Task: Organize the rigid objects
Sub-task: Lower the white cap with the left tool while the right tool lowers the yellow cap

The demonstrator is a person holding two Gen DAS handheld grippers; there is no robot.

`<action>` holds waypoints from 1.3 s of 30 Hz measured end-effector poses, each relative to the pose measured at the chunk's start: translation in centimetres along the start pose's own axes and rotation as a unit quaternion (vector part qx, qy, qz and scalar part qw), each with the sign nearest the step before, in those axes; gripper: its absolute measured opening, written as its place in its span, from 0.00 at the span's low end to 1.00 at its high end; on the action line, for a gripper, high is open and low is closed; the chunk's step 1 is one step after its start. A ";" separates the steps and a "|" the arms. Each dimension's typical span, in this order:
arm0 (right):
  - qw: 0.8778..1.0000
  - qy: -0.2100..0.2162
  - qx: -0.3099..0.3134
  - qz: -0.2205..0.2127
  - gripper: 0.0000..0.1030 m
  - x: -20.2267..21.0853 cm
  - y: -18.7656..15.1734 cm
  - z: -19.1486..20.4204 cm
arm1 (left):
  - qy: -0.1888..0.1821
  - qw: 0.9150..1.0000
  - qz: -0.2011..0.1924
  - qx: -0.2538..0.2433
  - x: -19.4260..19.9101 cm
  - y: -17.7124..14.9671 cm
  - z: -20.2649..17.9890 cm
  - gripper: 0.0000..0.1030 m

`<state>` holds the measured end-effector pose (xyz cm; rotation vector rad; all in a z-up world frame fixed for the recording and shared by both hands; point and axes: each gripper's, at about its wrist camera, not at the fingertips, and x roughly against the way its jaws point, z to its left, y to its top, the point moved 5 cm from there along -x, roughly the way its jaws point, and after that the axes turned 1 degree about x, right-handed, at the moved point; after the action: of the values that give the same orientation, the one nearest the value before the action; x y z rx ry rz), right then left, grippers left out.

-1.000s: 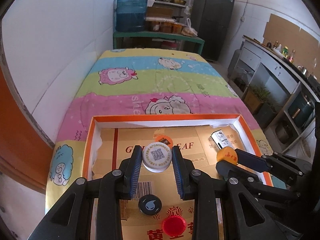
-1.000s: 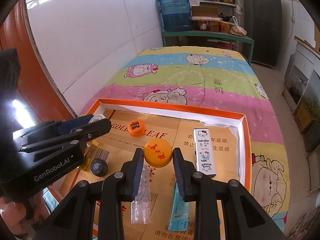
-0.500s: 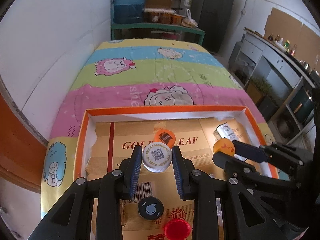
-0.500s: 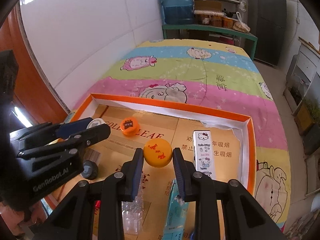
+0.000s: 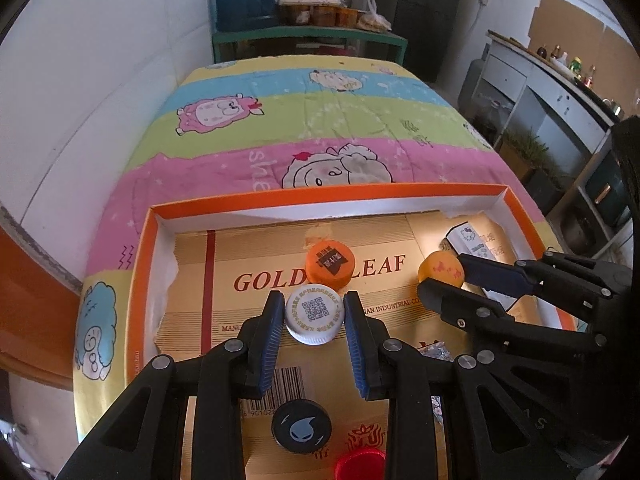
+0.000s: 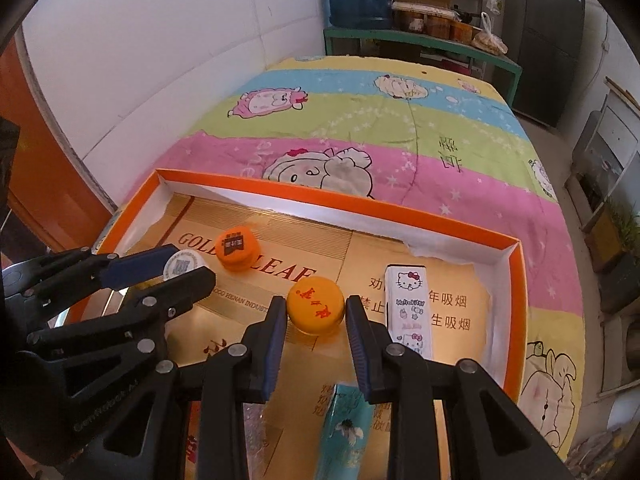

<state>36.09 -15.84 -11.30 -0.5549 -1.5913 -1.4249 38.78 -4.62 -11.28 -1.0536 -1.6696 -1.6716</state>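
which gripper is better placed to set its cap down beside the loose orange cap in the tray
Left, probably. The left gripper holds the white QR-code cap right next to the orange cap. The right gripper, gripping the yellow-orange cap, sits farther off, near the Hello Kitty box.

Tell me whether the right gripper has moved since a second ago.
Yes. Holding the yellow-orange cap, the right gripper has advanced toward the tray's far wall, alongside the Hello Kitty box.
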 end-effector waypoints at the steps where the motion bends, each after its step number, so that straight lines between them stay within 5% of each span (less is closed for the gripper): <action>1: 1.000 0.001 0.000 0.001 0.30 -0.1 0.1 -0.1 | 0.000 1.000 0.001 0.000 -0.1 -0.1 0.0 0.30; 23: 1.000 0.003 0.004 0.008 0.30 -1.0 0.3 -0.2 | -0.054 0.998 0.020 0.041 -0.9 0.1 1.0 0.37; 39: 1.000 -0.007 0.016 0.008 0.32 -1.1 0.3 0.1 | -0.059 0.997 0.002 0.052 -0.2 0.2 1.3 0.37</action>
<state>36.85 -15.39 -12.10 -0.5591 -1.6144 -1.3840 39.23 -3.35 -11.50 -1.1224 -1.8082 -1.5275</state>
